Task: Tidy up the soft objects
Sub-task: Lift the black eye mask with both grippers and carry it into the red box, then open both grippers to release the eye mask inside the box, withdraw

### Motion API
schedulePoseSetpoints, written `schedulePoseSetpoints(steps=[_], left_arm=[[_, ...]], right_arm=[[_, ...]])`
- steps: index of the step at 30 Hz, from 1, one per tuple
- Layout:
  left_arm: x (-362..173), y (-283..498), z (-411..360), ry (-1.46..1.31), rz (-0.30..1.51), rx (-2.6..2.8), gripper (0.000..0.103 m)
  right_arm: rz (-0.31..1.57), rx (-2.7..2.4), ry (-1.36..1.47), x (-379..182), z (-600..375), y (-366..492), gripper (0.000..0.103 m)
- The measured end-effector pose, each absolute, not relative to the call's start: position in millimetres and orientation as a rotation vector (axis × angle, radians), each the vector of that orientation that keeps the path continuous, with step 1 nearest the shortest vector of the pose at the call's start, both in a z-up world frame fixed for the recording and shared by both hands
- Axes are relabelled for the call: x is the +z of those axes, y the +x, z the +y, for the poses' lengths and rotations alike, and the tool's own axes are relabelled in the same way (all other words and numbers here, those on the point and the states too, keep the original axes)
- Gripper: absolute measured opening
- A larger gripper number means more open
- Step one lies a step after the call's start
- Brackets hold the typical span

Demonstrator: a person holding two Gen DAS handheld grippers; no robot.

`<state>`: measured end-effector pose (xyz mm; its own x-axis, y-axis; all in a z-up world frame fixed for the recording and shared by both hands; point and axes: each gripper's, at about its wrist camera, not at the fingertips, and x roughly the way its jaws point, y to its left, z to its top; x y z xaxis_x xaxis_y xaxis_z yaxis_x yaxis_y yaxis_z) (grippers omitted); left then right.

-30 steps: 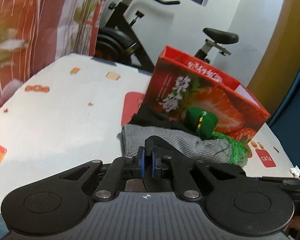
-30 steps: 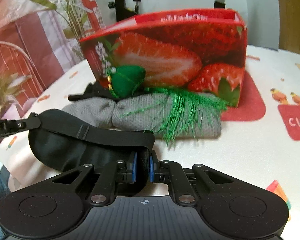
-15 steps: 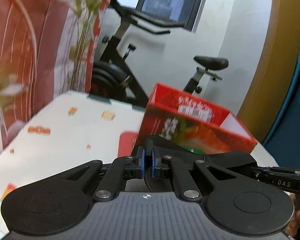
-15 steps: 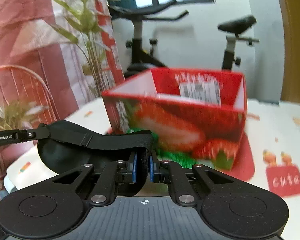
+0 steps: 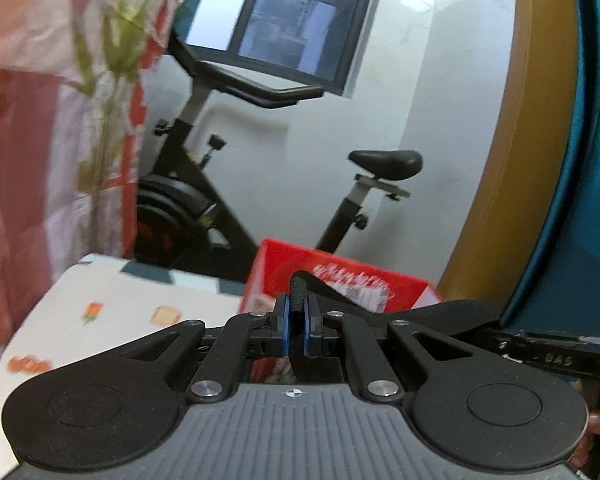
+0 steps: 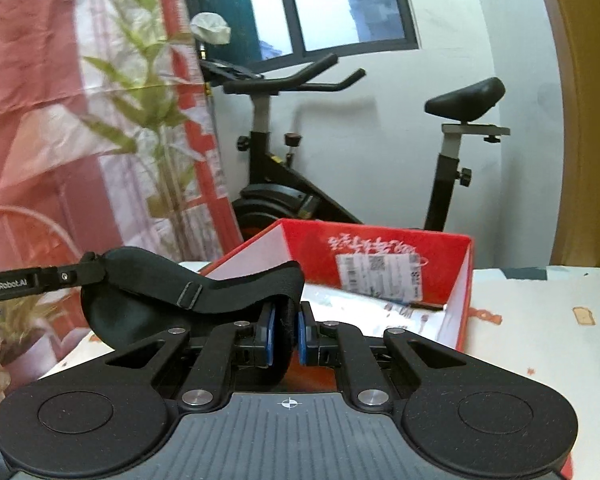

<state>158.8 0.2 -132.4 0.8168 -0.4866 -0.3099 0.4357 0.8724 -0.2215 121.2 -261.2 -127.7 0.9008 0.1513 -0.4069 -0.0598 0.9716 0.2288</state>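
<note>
Pinching each end of the black padded fabric sleep mask (image 6: 148, 280) between my left gripper (image 5: 296, 330) and right gripper (image 6: 284, 338), I hold it stretched above the open red strawberry-print cardboard box (image 6: 380, 256) so it can drop inside.

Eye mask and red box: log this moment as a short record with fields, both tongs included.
Held item: black eye mask, stretched between both tongs
Left tongs: shut on the mask's strap end
Right tongs: shut on the mask's other end
Container: red box, open at the top, on the table just beyond the tongs
Box contents: white paper showing inside; nothing else can be made out
Surface: patterned tablecloth
Background: exercise bike by the wall, below a window
Image quality: slight motion blur
</note>
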Motion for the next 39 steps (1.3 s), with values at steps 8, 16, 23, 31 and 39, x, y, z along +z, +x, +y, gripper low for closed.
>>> schedulePoseSetpoints(steps=[8,16,23,31,39], left_arm=[[-122,232,-48,-0.053,0.401,-0.524,0.008],[-139,321,-104,0.052,0.544,-0.555,0.008],[-166,372,-116,0.045,0.686,-0.538,0.008],[-176,388,-120,0.022,0.725,-0.556,0.013],[-155,361,-123,0.094,0.622,-0.593,0.066]], right_arm=[[0.546,0.051,0.213,-129,-305,191,0.01],[0.7,-0.011,0.158,-152,-332,284,0.01],[0.819,-0.025,0.126,-175,-340,332,0.01],[0.886,-0.048,0.137,-187,-342,343,0.022],[0.825,-0.048,0.129,-172,-336,322,0.056]])
